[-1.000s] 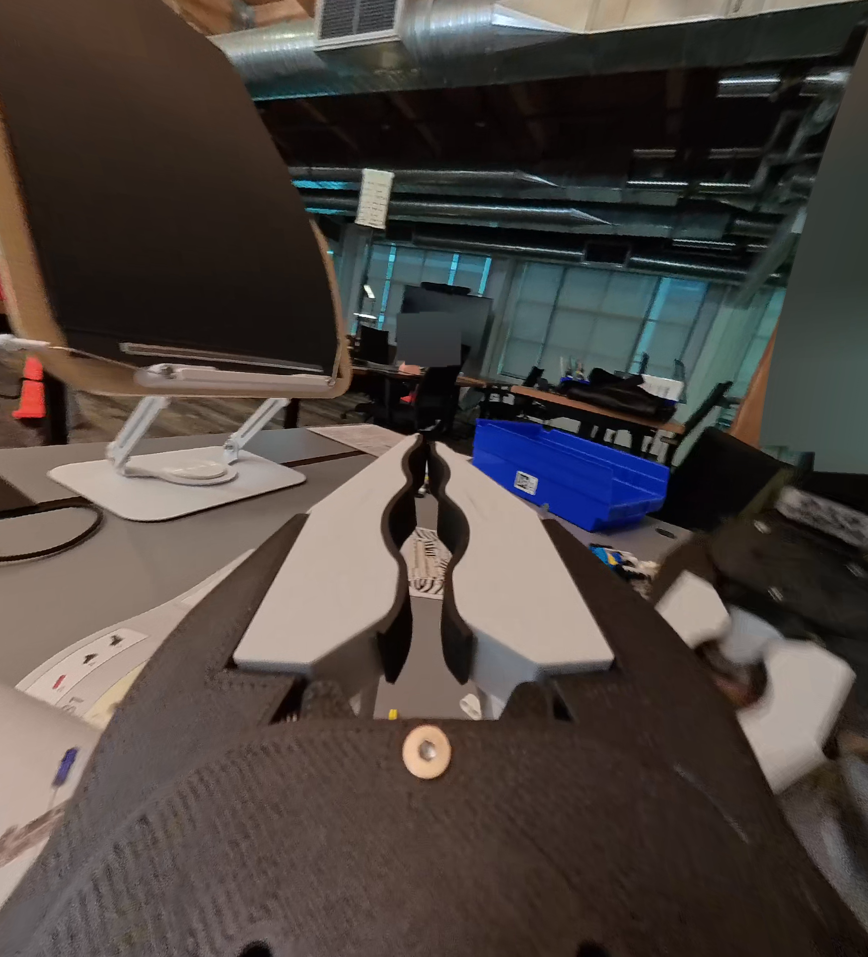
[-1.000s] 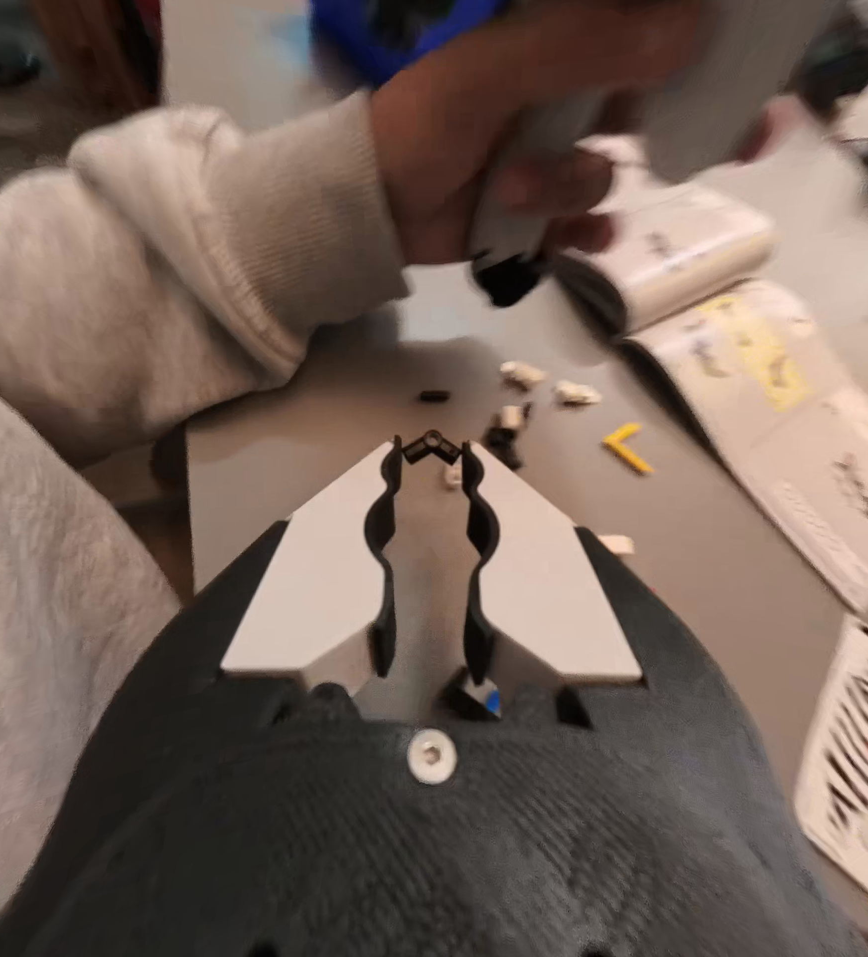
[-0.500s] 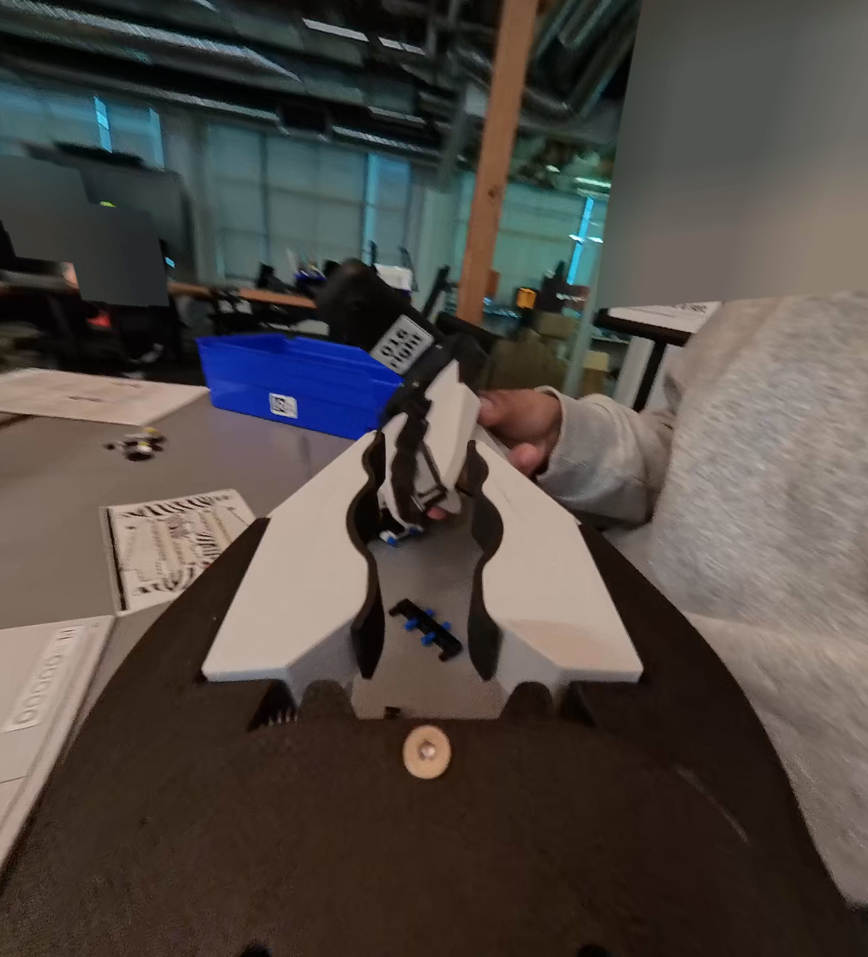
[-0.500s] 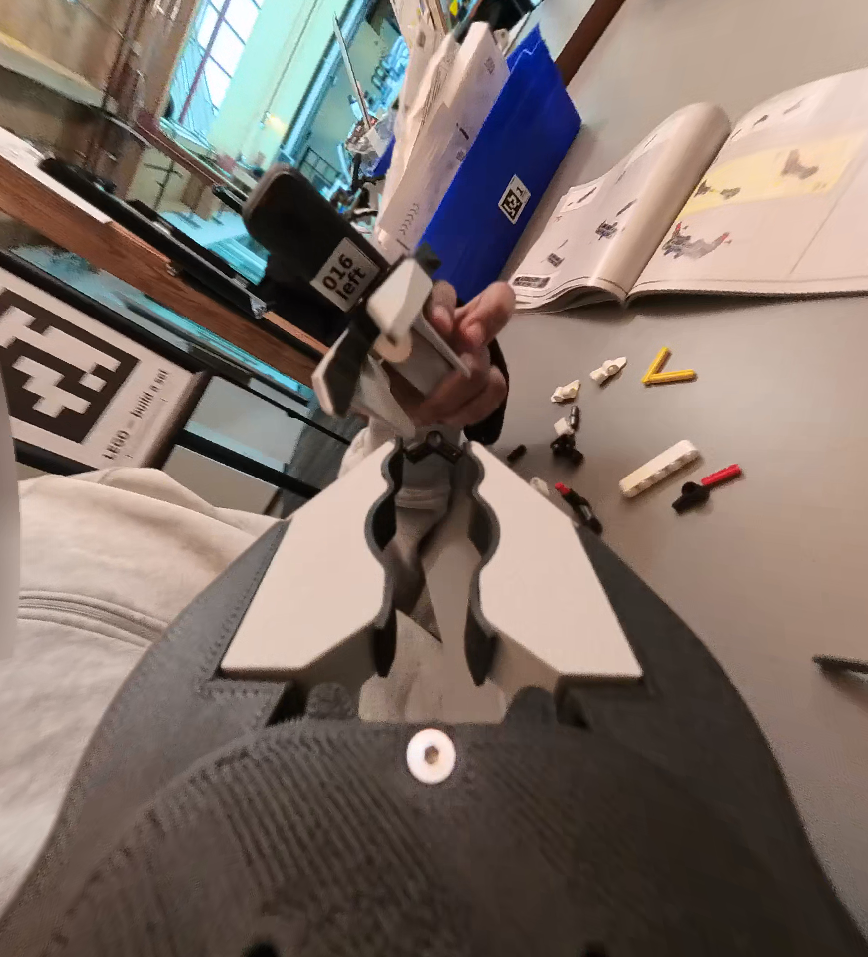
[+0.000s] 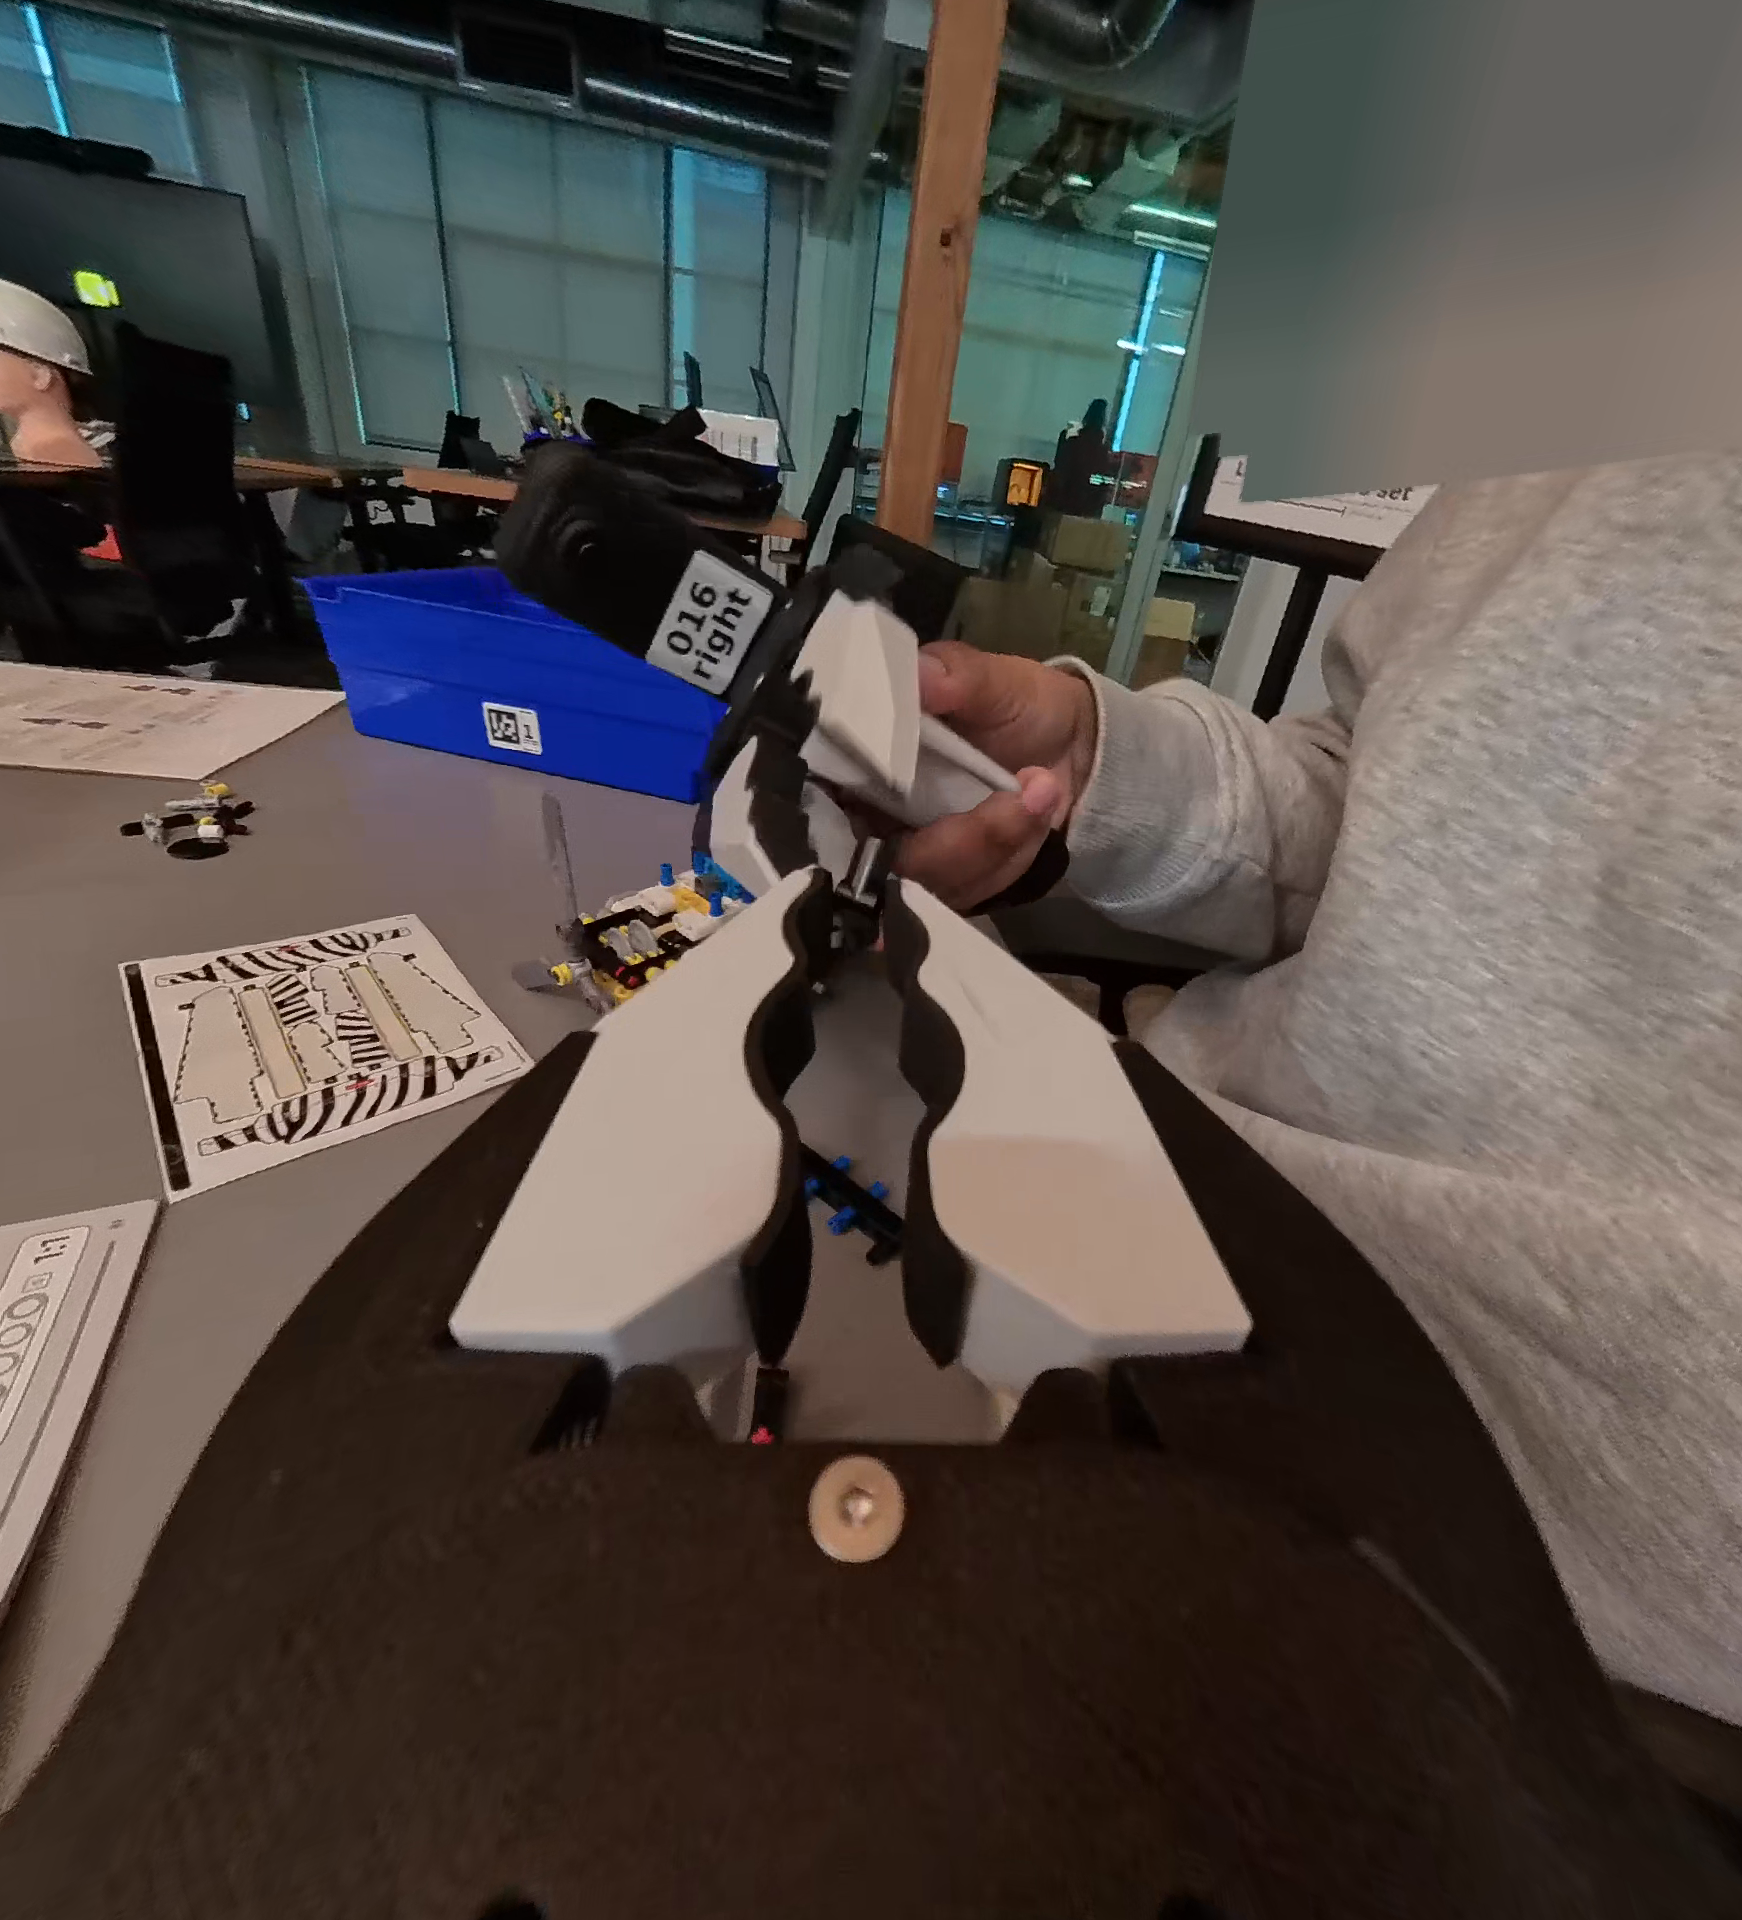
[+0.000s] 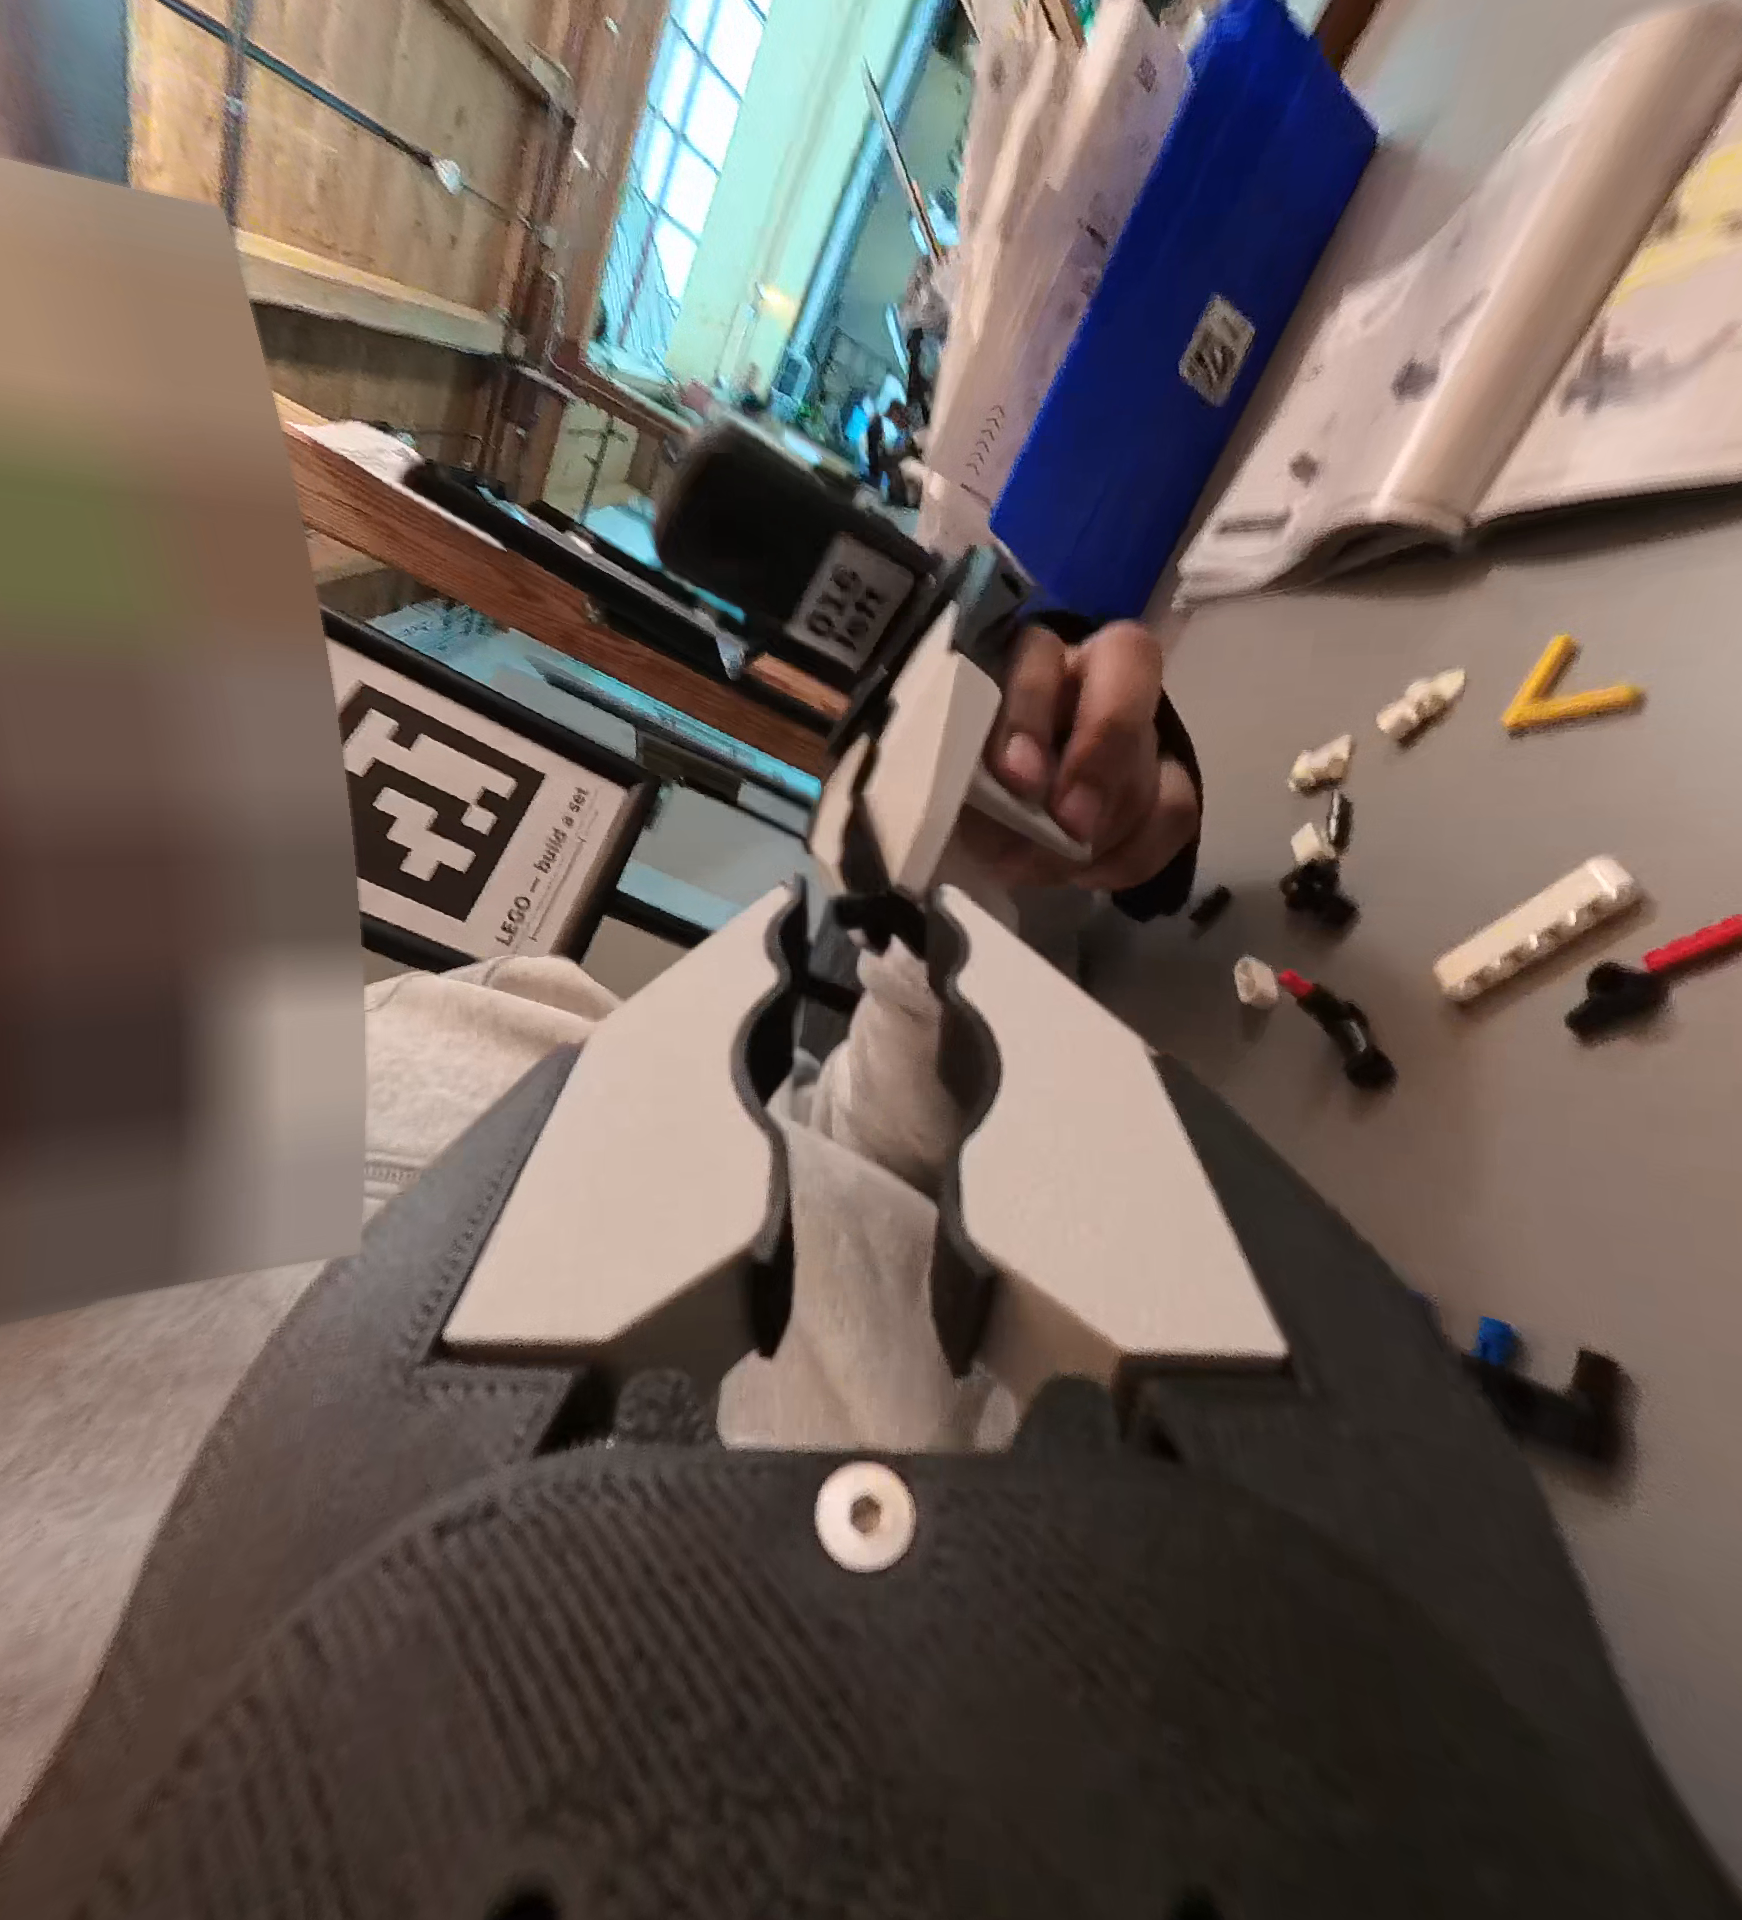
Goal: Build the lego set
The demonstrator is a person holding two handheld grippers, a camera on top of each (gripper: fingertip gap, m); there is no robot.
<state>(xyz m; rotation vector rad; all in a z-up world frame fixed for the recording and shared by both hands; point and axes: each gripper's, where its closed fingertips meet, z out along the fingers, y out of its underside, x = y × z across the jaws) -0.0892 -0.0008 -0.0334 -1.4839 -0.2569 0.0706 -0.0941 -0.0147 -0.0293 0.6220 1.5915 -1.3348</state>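
My right gripper [image 6: 867, 914] is shut on a small black angled connector [image 6: 872, 916] and holds it in the air above the table edge. My left gripper [image 5: 851, 912] faces it tip to tip. Its jaws stand a little apart, on either side of the same black connector [image 5: 849, 928]. The left gripper also shows in the right wrist view [image 6: 851, 842], held by a hand. The right gripper shows in the left wrist view [image 5: 805, 831]. A partly built model [image 5: 649, 935] lies on the grey table [image 5: 379, 852] behind the fingers.
A black beam with blue pins [image 5: 851, 1205], a zebra sticker sheet [image 5: 327, 1049] and a blue bin [image 5: 503, 665] are on the table. Loose parts lie to the right: a yellow angle piece [image 6: 1568, 696], a white beam [image 6: 1537, 940], a red axle [image 6: 1698, 940]. An open booklet [image 6: 1469, 416] lies beyond them. My left and right fingertips are right by each other.
My left gripper swung right to face the right gripper and its jaws opened. My right gripper rose from the table with the connector, and the two came tip to tip.
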